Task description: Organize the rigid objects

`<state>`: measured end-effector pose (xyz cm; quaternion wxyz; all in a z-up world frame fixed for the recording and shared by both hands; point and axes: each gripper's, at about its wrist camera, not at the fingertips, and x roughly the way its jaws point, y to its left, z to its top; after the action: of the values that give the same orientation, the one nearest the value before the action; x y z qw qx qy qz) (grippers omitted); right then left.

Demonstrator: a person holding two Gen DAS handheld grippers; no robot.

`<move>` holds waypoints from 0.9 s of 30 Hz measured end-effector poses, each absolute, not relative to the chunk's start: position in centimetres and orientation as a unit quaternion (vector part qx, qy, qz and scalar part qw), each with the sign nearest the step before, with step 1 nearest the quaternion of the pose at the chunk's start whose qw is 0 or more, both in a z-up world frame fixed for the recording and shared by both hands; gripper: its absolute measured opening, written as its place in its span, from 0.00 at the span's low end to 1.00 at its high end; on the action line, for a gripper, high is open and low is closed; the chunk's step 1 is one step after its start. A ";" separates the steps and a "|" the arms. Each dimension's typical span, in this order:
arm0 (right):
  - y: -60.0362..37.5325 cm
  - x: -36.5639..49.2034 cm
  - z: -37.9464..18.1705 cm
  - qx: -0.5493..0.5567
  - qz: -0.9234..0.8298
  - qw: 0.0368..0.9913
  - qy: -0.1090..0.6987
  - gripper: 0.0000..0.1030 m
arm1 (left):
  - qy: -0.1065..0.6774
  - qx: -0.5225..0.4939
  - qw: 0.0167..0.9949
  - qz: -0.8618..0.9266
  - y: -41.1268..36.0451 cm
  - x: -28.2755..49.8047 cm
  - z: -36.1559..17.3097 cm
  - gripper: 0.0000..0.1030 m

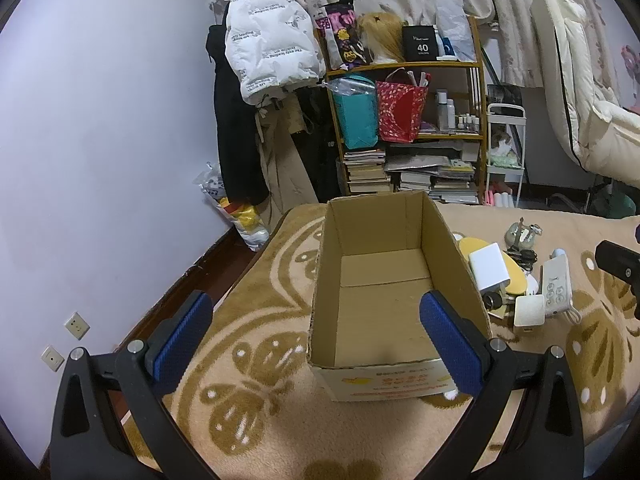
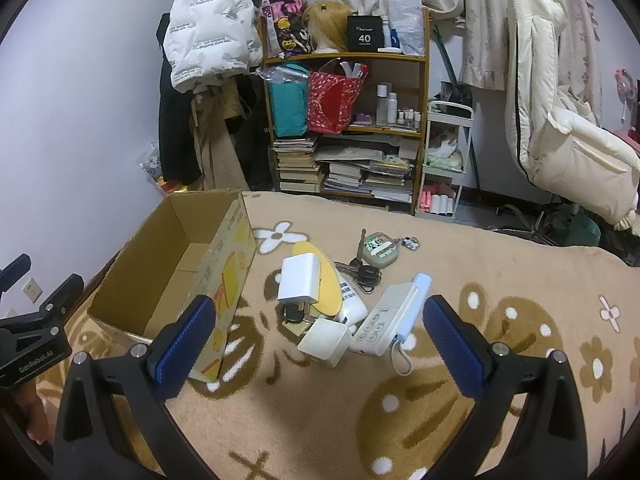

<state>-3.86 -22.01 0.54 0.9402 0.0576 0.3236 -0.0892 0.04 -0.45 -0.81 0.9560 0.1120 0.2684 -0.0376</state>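
Observation:
An open, empty cardboard box (image 1: pixel 384 280) (image 2: pixel 168 264) stands on the tan flowered blanket (image 2: pixel 440 380). To its right lies a pile: a white charger block (image 2: pixel 298 282) (image 1: pixel 489 268), a yellow oval disc (image 2: pixel 326 280), a small cream cube (image 2: pixel 324 341) (image 1: pixel 529 311), a white power strip (image 2: pixel 386 318) (image 1: pixel 556 286), a pale blue power bank (image 2: pixel 414 304), keys (image 2: pixel 362 272) and a round keychain case (image 2: pixel 380 250). My left gripper (image 1: pixel 316 332) hangs open in front of the box. My right gripper (image 2: pixel 320 338) is open just short of the pile, holding nothing.
A wooden shelf (image 2: pixel 348 120) with bags, bottles and book stacks stands behind the bed, beside hanging coats (image 2: pixel 208 40) and a white trolley (image 2: pixel 444 168). The wall (image 1: pixel 100 140) runs along the left, and the bed edge drops off there.

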 end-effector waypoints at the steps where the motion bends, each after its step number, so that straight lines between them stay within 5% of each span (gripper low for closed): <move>1: -22.0 -3.9 0.4 0.056 -0.090 0.940 0.324 1.00 | 0.269 0.114 0.956 -0.039 -0.5 0.0 -1.0 0.99; 27: -23.8 1.7 -1.9 0.069 -0.070 0.914 0.393 1.00 | 0.343 0.151 0.927 -0.022 -1.4 6.4 -2.3 0.99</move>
<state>1.68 -23.75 -1.85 0.9140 0.0694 0.3935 -0.0699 6.41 -1.45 -2.30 0.9271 0.1505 0.3425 -0.0220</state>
